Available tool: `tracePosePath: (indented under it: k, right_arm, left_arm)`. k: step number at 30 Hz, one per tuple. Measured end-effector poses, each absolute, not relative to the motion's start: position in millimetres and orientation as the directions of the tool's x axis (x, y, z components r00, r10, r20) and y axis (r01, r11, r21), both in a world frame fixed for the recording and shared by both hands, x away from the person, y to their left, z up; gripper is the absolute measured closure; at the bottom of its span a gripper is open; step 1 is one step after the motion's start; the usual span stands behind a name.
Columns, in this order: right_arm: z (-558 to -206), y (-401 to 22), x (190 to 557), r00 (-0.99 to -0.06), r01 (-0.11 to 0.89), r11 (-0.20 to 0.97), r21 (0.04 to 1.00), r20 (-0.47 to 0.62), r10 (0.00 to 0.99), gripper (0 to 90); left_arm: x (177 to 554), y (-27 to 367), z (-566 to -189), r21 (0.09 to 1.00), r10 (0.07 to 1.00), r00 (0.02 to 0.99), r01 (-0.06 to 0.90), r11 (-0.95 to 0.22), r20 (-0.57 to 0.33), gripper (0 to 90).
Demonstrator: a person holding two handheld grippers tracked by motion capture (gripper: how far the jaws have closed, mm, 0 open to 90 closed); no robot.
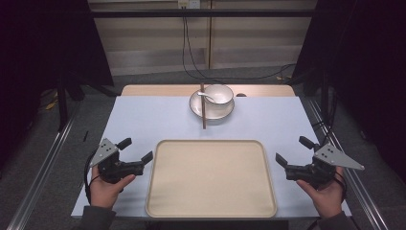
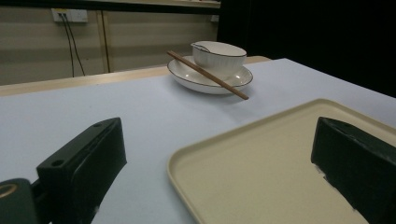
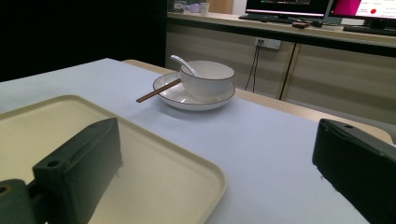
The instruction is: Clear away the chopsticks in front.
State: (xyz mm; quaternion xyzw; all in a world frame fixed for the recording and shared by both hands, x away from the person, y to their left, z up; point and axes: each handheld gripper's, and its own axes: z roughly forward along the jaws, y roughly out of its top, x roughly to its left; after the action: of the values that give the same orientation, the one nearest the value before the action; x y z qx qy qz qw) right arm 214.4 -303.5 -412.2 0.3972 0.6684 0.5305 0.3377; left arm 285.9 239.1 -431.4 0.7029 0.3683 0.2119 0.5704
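Pale bench [image 1: 143, 120], work not begun: left claw [image 1: 135, 150] and right claw [image 1: 294, 150] hover spread and empty beside the bare tray [image 1: 210, 179]; bowl [image 1: 219, 94], plate [image 1: 195, 106] and chopsticks [image 1: 203, 108] wait untouched at the far edge.

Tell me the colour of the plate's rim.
The plate is white with a thin dark line round its rim, clearest in the left gripper view.
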Motion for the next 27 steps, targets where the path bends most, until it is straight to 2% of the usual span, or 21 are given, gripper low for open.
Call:
tracePosePath:
  k: [6, 13, 17, 27]
  right_arm:
    - [-412, -307, 212, -0.453, 0.175, 0.097, 0.98, -0.007, 0.891, 0.8]
    - [-415, -305, 214, -0.461, 0.182, 0.118, 0.976, -0.022, 0.887, 0.9]
    - [-417, -299, 218, -0.473, 0.184, 0.144, 0.972, -0.04, 0.88, 1.0]
    - [-419, -298, 217, -0.483, 0.184, 0.151, 0.971, -0.044, 0.875, 1.0]
  left_arm:
    - [293, 233, -435, 0.954, 0.754, 0.642, 0.293, -0.072, -0.14, 2.9]
    - [301, 227, -438, 0.951, 0.752, 0.645, 0.3, -0.081, -0.14, 2.9]
    - [308, 223, -434, 0.946, 0.756, 0.631, 0.32, -0.052, -0.172, 2.9]
    - [335, 200, -427, 0.936, 0.763, 0.625, 0.342, -0.082, -0.162, 2.9]
